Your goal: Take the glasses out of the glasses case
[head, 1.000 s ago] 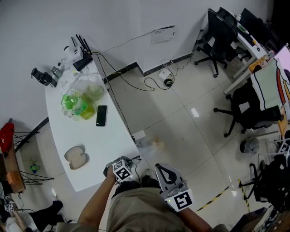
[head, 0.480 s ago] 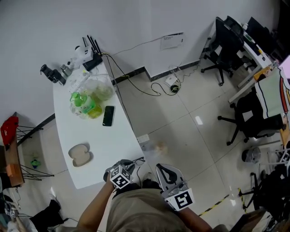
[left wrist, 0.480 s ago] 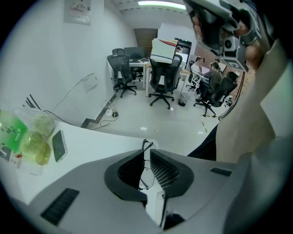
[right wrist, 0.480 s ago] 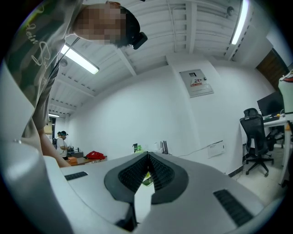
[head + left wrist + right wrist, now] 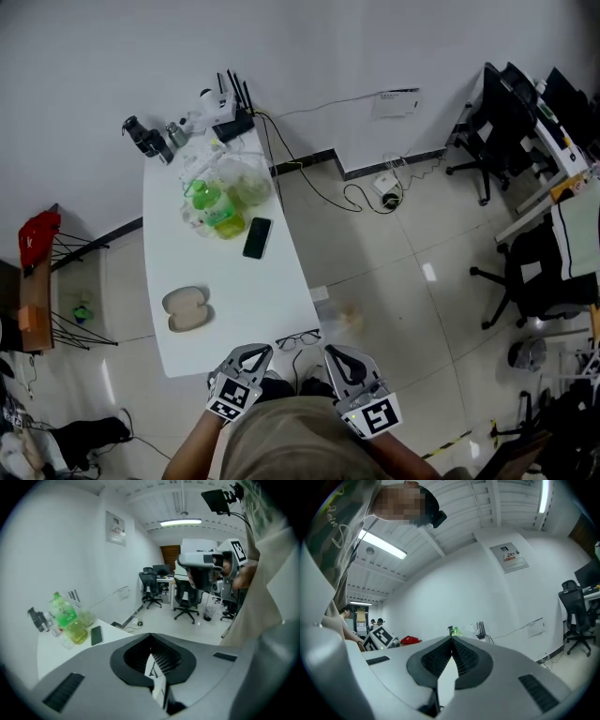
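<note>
- My left gripper and right gripper, nearest me, each had its jaws pressed together on nothing.
- What looked like thin dark-framed glasses lay just ahead, between them, by the white table's near corner.
- The beige oval glasses case sat farther ahead-left on the table, its long axis crosswise, nearer my left gripper.

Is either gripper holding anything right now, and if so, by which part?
Nothing is held. The left gripper and the right gripper are both shut with nothing between their jaws; the glasses lie apart from both.
</note>
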`<state>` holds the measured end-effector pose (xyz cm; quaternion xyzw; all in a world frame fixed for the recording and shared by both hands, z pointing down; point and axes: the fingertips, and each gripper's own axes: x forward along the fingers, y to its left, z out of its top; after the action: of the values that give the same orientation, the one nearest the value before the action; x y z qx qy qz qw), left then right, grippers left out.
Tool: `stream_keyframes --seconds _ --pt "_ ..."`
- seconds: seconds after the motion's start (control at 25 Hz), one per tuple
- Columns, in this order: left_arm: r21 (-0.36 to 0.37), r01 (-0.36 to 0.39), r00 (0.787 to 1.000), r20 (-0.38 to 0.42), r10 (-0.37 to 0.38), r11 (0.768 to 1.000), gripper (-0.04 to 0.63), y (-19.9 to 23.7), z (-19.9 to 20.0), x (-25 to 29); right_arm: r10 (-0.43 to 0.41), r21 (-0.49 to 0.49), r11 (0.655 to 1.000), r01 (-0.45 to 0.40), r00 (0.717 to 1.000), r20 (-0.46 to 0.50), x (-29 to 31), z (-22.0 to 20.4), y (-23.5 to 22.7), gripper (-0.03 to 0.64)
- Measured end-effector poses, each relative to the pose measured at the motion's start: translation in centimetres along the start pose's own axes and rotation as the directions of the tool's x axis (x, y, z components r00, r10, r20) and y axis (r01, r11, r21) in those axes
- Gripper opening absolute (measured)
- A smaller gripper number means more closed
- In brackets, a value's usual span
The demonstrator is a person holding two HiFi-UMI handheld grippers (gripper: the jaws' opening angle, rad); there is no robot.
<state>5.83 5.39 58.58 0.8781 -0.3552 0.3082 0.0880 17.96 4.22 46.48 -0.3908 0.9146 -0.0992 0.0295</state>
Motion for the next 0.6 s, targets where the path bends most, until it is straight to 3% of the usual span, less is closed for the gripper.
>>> stream_keyframes --seconds 0.12,0.24,0.36,0.48,0.6 --pt "-0.139 -0.178 0.974 0.117 0.195 0.974 0.006 3.6 1.1 -4.2 0.060 0.007 0.998 -0.060 0.998 -0.014 1.3 -0.6 1.6 0.011" --pt "-0.177 -0.302 0.945 0.074 0.319 0.937 0.006 5.7 -0.3 -7.1 0.120 0.005 0.993 -0.120 0.992 -0.030 2.6 -0.9 3.2 0.011" --pt "-0.254 -0.331 0.936 0.038 0.351 0.909 0.006 6.4 -2.6 -9.1 0.169 -0.024 0.985 -0.170 0.985 -0.042 3.5 -0.9 5.2 0.011" --pt "-0.328 -0.342 0.918 0.083 0.387 0.881 0.006 7.3 -3.1 -11.1 0.186 -0.035 0.982 -0.188 0.981 -0.046 4.4 -0.7 6.5 0.011" --pt "-0.349 -0.343 0.902 0.138 0.410 0.872 0.006 8.0 -2.5 -13.1 0.181 -0.018 0.983 -0.182 0.982 -0.055 5.0 -1.0 7.8 0.011"
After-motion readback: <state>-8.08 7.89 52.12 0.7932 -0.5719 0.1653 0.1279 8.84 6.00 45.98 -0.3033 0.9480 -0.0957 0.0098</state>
